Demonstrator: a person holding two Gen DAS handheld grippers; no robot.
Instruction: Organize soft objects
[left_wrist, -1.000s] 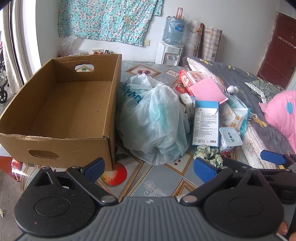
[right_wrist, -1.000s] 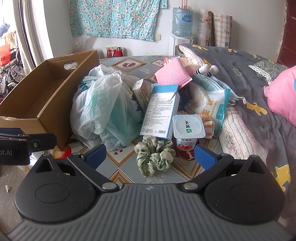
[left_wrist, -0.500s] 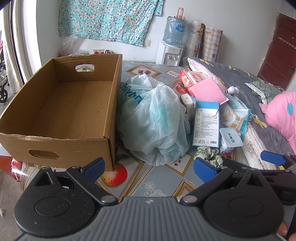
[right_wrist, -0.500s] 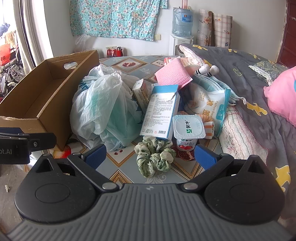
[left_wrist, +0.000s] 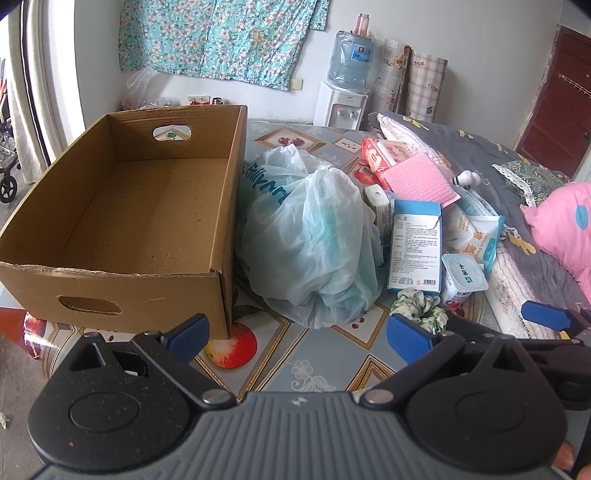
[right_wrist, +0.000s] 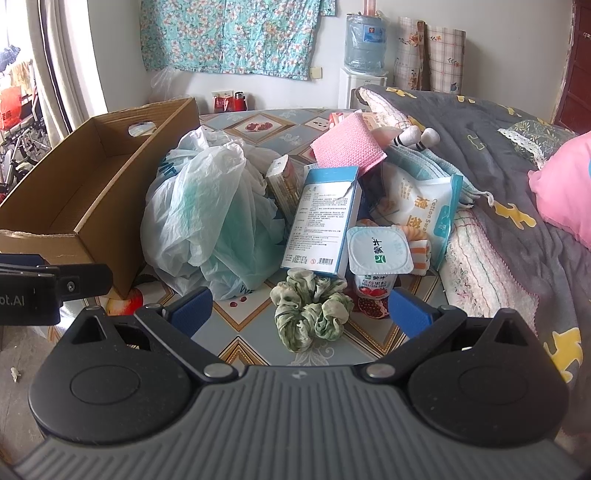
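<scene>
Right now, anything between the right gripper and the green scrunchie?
No. The right gripper is open, and the green scrunchie lies on bare tablecloth just ahead between its fingers. The yogurt cup and blue box sit behind it.

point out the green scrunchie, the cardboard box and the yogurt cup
green scrunchie (right_wrist: 310, 310), right wrist view, on its ruffled middle
cardboard box (left_wrist: 147, 284), left wrist view, on its near outer wall
yogurt cup (right_wrist: 380, 251), right wrist view, on its foil lid

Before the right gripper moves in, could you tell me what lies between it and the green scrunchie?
Nothing: in the right wrist view only bare patterned tablecloth separates the open right gripper from the green scrunchie.
</scene>
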